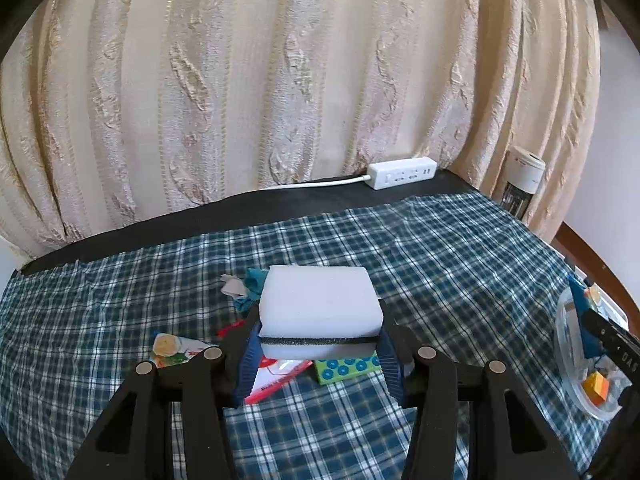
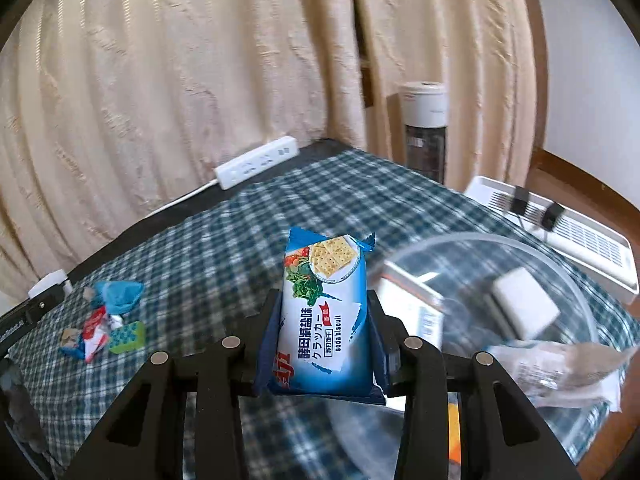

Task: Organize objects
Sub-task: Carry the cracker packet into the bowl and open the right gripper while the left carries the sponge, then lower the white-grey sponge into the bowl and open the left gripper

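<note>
carefully, we are carrying the soda biscuit packet (image 2: 324, 312), pinched in the right gripper (image 2: 322, 340), toward the clear bowl (image 2: 580, 304) beside it, while the left gripper (image 1: 318, 354) is clamping the white sponge (image 1: 318, 300) above the worktop (image 1: 440, 248).

Setting: a home room, probably a living room or bedroom. Evidence: full-length cream jacquard curtains (image 1: 280, 92) behind a dark table (image 1: 168, 224) spread with a blue-and-white checked cloth (image 1: 420, 248); white power strip (image 1: 402, 173) with cable at the table's back edge; white-lidded appliance (image 2: 425, 132), blurred, possibly a humidifier; white slatted heater-like unit (image 2: 576, 236); wooden skirting (image 2: 580, 168) along a pale wall.
</note>
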`<state>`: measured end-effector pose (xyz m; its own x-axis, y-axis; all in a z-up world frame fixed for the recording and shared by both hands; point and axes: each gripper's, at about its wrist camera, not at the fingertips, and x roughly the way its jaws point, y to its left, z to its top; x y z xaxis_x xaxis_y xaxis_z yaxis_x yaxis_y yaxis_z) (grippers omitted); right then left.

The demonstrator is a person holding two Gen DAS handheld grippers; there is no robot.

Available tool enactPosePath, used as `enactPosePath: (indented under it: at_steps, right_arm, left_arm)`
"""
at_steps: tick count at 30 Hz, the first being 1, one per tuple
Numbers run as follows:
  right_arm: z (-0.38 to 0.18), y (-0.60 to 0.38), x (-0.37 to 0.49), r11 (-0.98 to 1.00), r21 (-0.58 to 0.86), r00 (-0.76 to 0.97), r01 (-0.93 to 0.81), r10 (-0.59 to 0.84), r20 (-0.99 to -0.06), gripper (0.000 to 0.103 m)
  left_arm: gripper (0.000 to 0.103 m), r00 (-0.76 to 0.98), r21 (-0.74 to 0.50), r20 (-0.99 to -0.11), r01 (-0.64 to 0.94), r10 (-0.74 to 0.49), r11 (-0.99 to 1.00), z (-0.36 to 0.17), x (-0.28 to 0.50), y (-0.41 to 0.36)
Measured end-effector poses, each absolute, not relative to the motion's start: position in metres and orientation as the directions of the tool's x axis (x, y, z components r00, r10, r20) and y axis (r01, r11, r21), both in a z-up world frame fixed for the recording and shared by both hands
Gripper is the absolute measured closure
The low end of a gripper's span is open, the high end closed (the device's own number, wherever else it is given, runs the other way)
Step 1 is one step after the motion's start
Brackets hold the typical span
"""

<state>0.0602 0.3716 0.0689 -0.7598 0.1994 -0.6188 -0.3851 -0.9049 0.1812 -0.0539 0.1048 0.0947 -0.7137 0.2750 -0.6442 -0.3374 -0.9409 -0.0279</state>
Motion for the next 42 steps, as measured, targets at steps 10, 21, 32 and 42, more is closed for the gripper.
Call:
enactPosePath:
  at_steps: [10,21,32,42]
  right_arm:
    - [0.061,0.402,0.076,-0.866,0.193,-0.728,-0.461,0.245,-0.640,0.062]
    - [0.061,0.427,0.092,-0.816,0.295,-0.749,-0.497,0.232,-0.620,0.052]
    - [0.066,0.439,0.107,-0.801,0.318,-0.766,-0.507,0.249,-0.593,0.029]
    - [0.068,0.454,0.123,-0.792,0.356,-0.790,-0.496,0.241,-0.564,0.023]
  left_arm:
    - [0.049,-0.704,-0.015,-0.650,-0.364,0.286,-0.931,0.091,-0.047,0.114]
    - [0.049,-0.696,-0.005,-0.657,-0.382,0.291,-0.924,0.087,-0.045,0.120]
    - [0.049,-0.681,0.023,-0.667,-0.424,0.302,-0.905,0.081,-0.031,0.139]
    - [0.049,-0.639,0.032,-0.686,-0.505,0.348,-0.863,0.078,-0.007,0.178]
